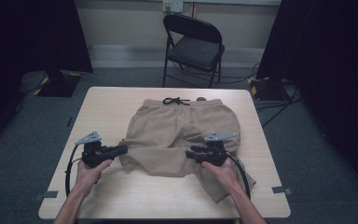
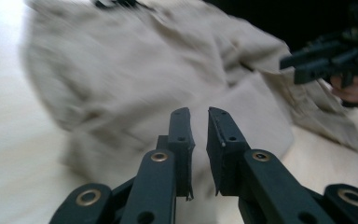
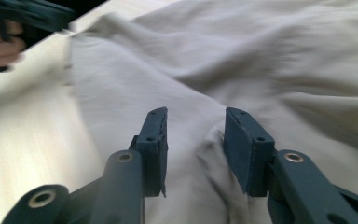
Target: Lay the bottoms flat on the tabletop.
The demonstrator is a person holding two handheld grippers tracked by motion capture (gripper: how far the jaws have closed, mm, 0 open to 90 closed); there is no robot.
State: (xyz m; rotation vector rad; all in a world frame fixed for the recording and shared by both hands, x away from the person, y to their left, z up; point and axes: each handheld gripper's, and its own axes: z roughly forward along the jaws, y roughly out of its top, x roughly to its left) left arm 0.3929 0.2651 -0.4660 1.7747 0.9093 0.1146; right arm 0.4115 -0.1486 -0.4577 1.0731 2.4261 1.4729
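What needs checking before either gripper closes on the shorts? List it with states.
1. Shorts lie on the table, waistband far, drawstring on top: ok.
2. Left gripper at the shorts' left leg edge: ok.
3. Left jaws hold a narrow gap, cloth seen beyond them; whether any lies between: cannot tell.
4. Right gripper open, a raised fold of cloth between its jaws: ok.
5. Right leg lies flat: not ok, it is rumpled and trails toward the near edge.
6. Hands grip both handles: ok.
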